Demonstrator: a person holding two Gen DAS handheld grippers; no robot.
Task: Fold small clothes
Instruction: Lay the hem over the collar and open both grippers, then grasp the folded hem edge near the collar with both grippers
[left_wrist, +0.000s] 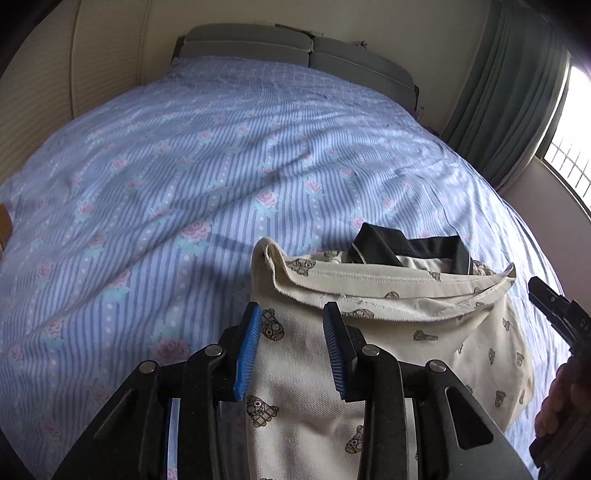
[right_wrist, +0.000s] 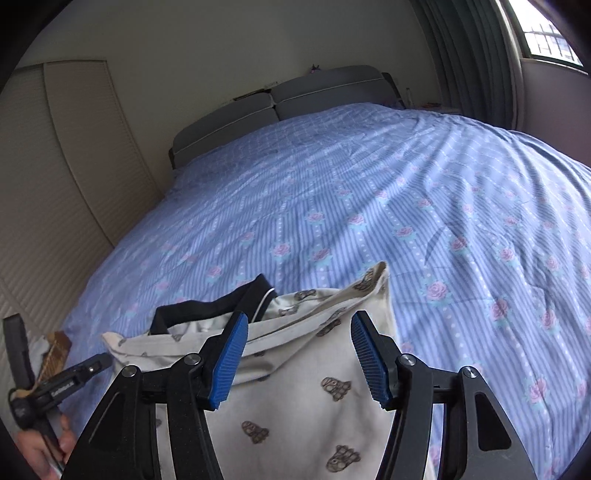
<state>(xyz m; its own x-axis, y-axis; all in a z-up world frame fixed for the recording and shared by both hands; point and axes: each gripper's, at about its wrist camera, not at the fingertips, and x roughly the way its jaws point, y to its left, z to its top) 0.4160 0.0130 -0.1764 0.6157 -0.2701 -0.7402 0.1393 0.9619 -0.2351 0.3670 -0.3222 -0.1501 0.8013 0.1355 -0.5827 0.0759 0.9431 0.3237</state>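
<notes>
Both tongs spread wide, gripping nothing: left tongs (left_wrist: 291, 325) and right tongs (right_wrist: 297, 338) straddle the cream printed shirt (left_wrist: 369, 325) filling each frame's bottom centre, its hem running left-to-right across them, equally near both.

Both wrist cameras sit low and close over the shirt (left_wrist: 388, 317), facing the headboard (right_wrist: 280, 99) — sharing the bed (left_wrist: 184, 166).

Cream bear-print shirt (left_wrist: 303, 369) with black collar (left_wrist: 413, 247) lies rumpled on bed.
</notes>
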